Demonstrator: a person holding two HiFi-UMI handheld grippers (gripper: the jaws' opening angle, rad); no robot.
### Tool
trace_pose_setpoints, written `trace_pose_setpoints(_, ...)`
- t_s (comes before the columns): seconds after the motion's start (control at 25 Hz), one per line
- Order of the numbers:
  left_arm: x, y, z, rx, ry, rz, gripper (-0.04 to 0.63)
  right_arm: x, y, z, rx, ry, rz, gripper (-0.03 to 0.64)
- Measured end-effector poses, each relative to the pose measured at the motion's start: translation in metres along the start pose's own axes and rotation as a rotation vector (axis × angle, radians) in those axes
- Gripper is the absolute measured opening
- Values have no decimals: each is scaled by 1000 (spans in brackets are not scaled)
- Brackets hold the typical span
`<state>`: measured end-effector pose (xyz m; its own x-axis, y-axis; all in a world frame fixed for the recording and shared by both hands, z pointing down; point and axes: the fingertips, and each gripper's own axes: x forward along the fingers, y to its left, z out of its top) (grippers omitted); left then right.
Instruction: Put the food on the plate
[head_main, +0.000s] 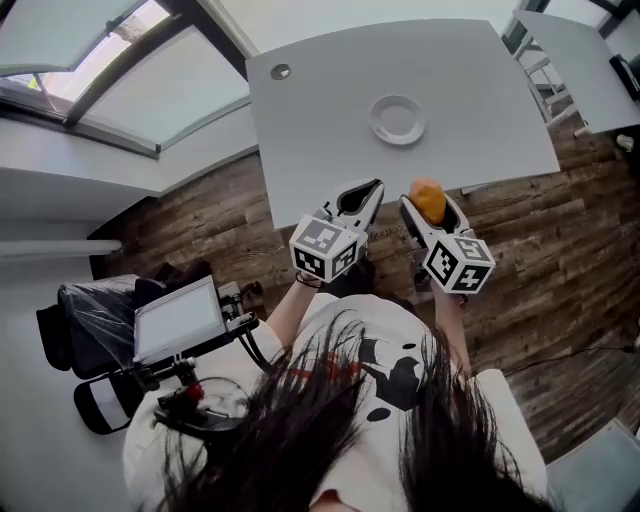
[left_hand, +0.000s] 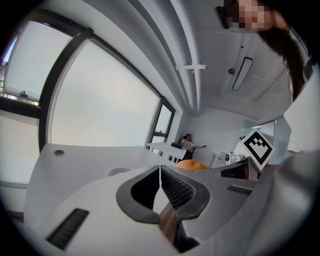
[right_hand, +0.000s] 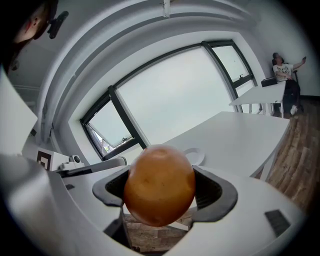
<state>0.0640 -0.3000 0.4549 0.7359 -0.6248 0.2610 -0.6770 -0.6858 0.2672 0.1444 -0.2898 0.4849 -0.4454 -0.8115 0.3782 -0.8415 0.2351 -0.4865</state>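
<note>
Right claw (head_main: 428, 205) pinches the orange-brown food (right_hand: 159, 186) at the near edge of the surface (head_main: 470, 90). The plate (head_main: 397, 119) lies ahead, slightly left, mid-surface. Left claw (head_main: 370, 192) is pressed together and empty, just beside the right.

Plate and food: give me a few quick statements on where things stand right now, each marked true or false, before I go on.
1. The right tongs are clamped on the orange-brown food item. True.
2. The plate already has food on it. False: it is bare and sits alone on the white table.
3. The left tongs are shut with nothing between them. True.
4. Both tongs are right above the plate. False: in the head view they are back at the table's near edge, short of the plate.
</note>
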Motion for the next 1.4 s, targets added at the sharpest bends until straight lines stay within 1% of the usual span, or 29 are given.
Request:
trace_pose_setpoints(0.28, 16, 57, 23, 2, -8, -19, 11, 54, 10, 19, -1, 2, -17, 373)
trace_pose_setpoints(0.44, 31, 103, 37, -12, -8, -35, 11, 100, 14, 34, 2, 7, -39, 373)
trace_pose_setpoints(0.52, 36, 117, 39, -16, -8, -44, 11, 115, 14, 38, 1, 8, -47, 373)
trace_pose_setpoints(1.0, 40, 101, 33, -40, -10, -94, 11, 92, 4, 36, 1, 2, -105, 373)
trace_pose_setpoints(1.24, 45, 99, 36, -48, -16, -91, 11, 94, -11, 46, -17, 9, -118, 373)
trace_pose_setpoints(1.4, 51, 105, 44, -51, -30, -73, 11, 106, -18, 59, -32, 18, -103, 373)
